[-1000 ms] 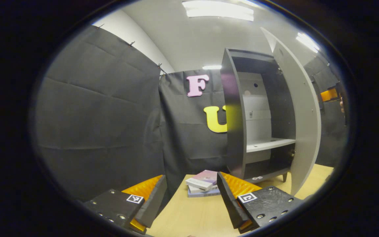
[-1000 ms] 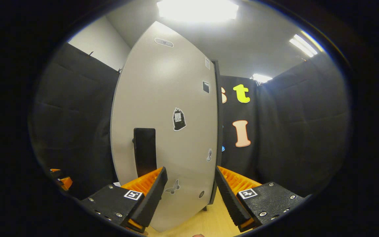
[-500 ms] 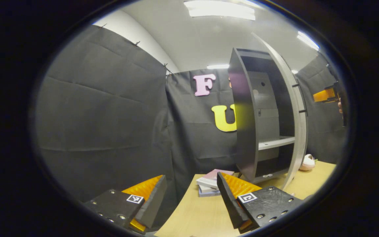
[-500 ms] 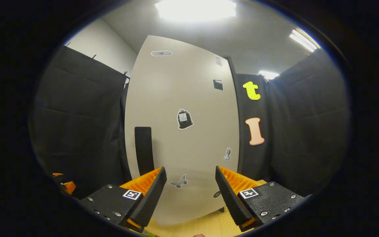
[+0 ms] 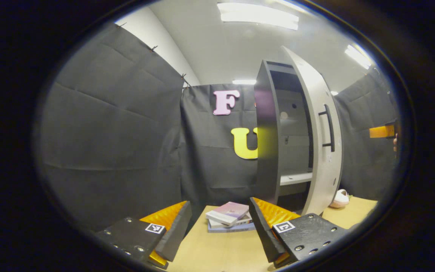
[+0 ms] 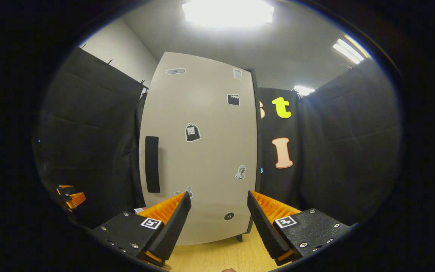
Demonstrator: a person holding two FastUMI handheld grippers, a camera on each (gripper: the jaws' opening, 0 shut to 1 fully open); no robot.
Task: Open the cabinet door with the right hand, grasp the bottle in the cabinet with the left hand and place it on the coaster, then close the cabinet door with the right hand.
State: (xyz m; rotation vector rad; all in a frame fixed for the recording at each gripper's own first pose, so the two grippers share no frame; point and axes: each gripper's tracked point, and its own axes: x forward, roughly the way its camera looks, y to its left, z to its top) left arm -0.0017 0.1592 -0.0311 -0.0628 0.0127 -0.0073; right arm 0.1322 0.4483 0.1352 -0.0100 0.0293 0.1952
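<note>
In the left gripper view the dark grey cabinet (image 5: 266, 151) stands on the wooden table (image 5: 217, 249), and its pale grey door (image 5: 321, 151) is ajar, covering most of the opening. The black handle (image 5: 329, 126) faces outward, and a slice of white shelf (image 5: 295, 178) shows in the gap. My left gripper (image 5: 219, 226) is open and holds nothing, low over the table and short of the cabinet. In the right gripper view the door (image 6: 202, 151) with its handle (image 6: 151, 164) fills the middle. My right gripper (image 6: 219, 223) is open just in front of the door, apart from it.
A stack of books (image 5: 229, 215) lies on the table left of the cabinet's foot. A small pink and white object (image 5: 340, 198) sits on the table behind the door. The right gripper (image 5: 381, 131) shows at the far right, the left gripper (image 6: 70, 196) at the lower left.
The cabinet door has swung from wide open to nearly shut. The right gripper has followed its outer face, open. The left gripper has stayed low over the table.
</note>
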